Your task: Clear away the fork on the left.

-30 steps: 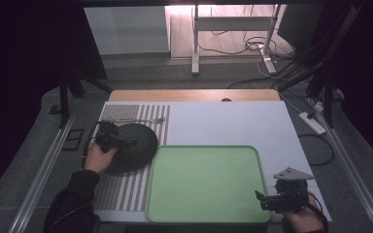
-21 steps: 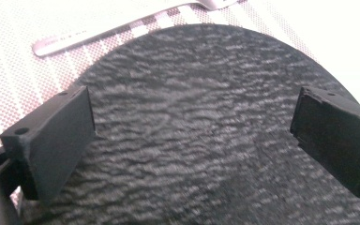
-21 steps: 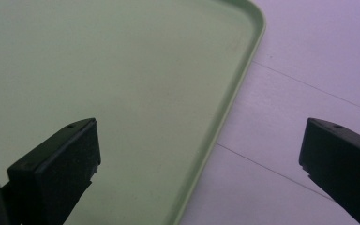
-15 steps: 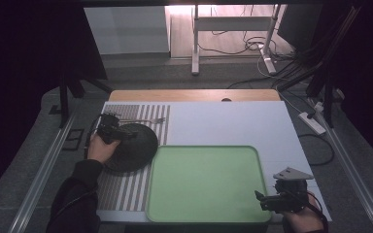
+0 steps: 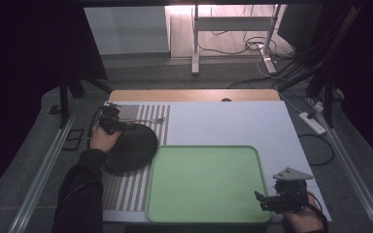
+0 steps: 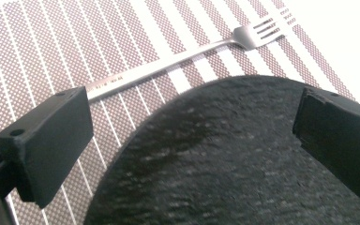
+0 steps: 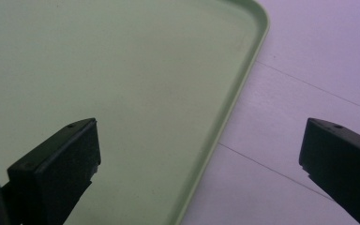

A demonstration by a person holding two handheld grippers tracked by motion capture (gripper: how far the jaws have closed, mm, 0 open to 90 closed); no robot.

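Note:
A round black slate plate (image 5: 132,148) lies on a striped placemat (image 5: 126,189) at the table's left. A steel fork (image 5: 150,120) rests on the mat just beyond the plate. My left gripper (image 5: 114,122) hovers over the plate's far left edge, open. In the left gripper view its jaws straddle the plate (image 6: 225,159), with the fork (image 6: 168,61) ahead and nothing between them. A bare green tray (image 5: 204,182) fills the front middle. My right gripper (image 5: 262,200) is open at the tray's front right corner, one jaw over the tray (image 7: 122,61), the other over the table.
The white tabletop (image 5: 233,121) stretches behind and to the right of the tray. A wooden strip (image 5: 194,94) runs along the far edge. Cables and a power strip (image 5: 313,121) lie on the floor to the right.
My left gripper has moved away from the person along the plate's left edge, toward the fork. The right gripper has stayed still.

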